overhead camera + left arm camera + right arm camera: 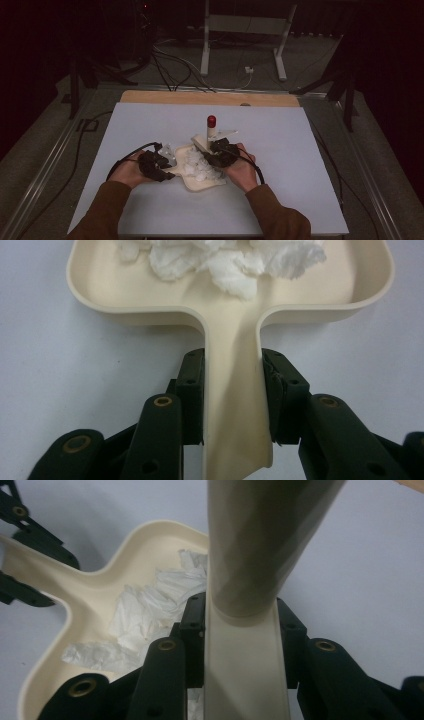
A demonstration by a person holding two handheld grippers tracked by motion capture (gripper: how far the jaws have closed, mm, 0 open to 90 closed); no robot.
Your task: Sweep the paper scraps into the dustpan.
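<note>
Left gripper (233, 390) clamped on the handle of the cream plastic dustpan (230, 315), which lies flat mid-table, nearer the front edge. Torn white paper scraps (225, 260) sit in the pan. Right gripper (240, 640) clenched on the cream brush handle (247, 680), over the pan's right side.

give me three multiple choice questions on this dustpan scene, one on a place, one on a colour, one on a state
1. Where do the white paper scraps lie?
A. in the dustpan
B. on the floor
C. on the wooden board

2. What colour is the dustpan?
A. blue
B. cream
C. black

3. How is the left gripper?
A. open above the table
B. shut on the dustpan's handle
C. shut on a scrap

Key: 1 A, the scraps sit inside the pan's rim; 2 B, its walls are cream; 3 B, both jaws press the sides of the handle.
</note>
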